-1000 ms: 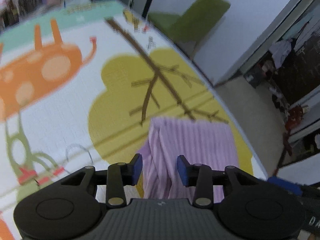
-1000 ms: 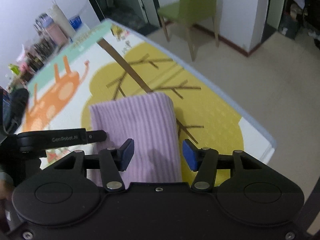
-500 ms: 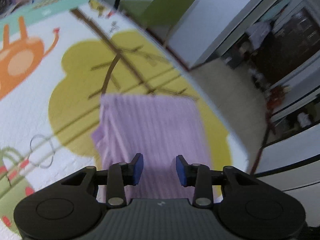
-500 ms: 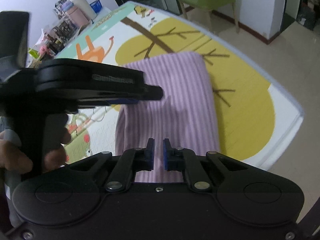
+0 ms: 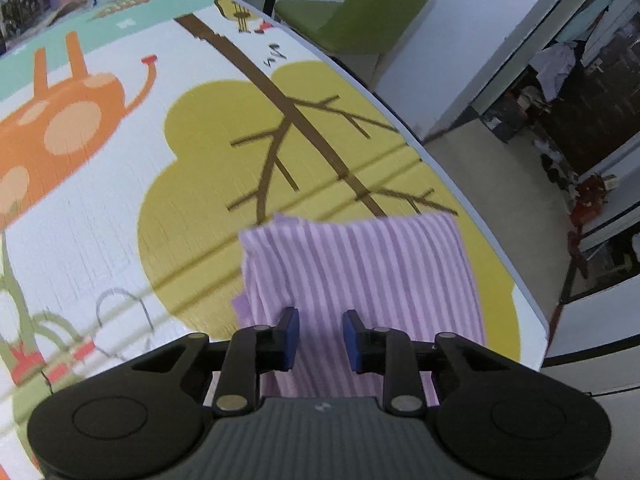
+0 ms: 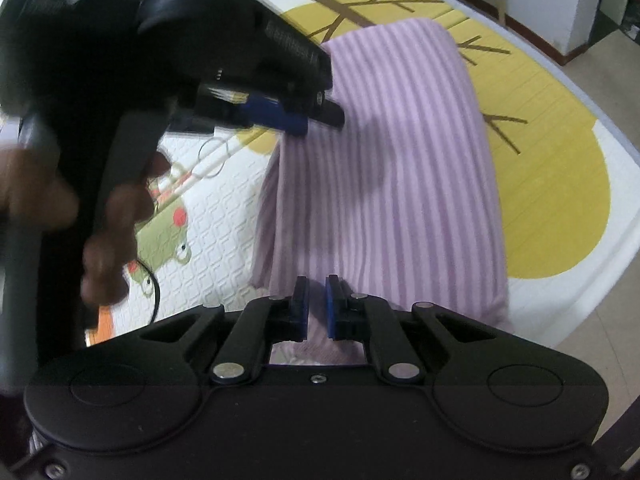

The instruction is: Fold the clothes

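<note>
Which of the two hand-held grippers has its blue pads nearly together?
The right hand-held gripper: only a thin slit separates its pads above the purple striped cloth. The left hand-held gripper shows a clear gap, though its jaws are closing.

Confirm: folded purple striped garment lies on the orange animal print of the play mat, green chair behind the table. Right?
Not quite. The folded purple striped garment lies on the yellow tree print of the play mat, not on the orange animal print, which sits apart to its left. The left wrist view shows this, and the green chair does stand behind the table.
</note>
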A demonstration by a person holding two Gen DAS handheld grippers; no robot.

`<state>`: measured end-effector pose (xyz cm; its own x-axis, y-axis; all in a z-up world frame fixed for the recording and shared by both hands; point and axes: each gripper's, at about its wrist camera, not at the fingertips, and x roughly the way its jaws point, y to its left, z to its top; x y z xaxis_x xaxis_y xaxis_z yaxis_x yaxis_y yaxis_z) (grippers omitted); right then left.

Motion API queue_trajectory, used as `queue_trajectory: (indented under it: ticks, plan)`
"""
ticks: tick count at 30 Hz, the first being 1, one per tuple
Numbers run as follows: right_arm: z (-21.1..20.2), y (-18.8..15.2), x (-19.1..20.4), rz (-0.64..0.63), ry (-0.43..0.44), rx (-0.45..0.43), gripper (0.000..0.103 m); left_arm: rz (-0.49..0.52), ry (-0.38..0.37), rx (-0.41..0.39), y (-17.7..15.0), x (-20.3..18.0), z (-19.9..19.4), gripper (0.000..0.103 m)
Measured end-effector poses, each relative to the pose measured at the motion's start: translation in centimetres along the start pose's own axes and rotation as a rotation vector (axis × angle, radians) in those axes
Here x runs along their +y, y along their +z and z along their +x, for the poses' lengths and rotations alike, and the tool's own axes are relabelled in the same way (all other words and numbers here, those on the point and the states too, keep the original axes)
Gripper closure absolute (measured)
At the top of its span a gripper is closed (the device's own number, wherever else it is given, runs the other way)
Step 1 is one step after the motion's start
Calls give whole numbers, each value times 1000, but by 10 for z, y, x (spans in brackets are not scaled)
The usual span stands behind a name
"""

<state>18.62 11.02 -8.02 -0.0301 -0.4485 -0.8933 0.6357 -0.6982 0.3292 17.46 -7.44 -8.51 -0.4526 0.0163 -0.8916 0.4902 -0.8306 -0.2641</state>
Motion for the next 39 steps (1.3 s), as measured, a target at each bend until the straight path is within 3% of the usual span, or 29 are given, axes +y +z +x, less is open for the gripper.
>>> queue_trajectory:
  ticks: [10, 15, 22, 33, 39]
  plan:
    - [5, -11, 11, -14, 7, 22, 94, -11, 69, -18, 24, 5, 13, 75]
    - [-21, -15, 18, -7, 0, -5, 94, 0, 101, -99, 28, -1, -13, 72]
    - [-60, -7, 11, 5, -93, -118, 94, 78, -21, -131, 20, -30, -47, 68]
    - [-66, 2, -28, 114, -165, -172, 94, 161, -157, -3, 0, -75, -19, 70]
    - [-55, -4, -43, 147, -172, -141, 94, 225, -125, 25, 3, -99, 7, 70]
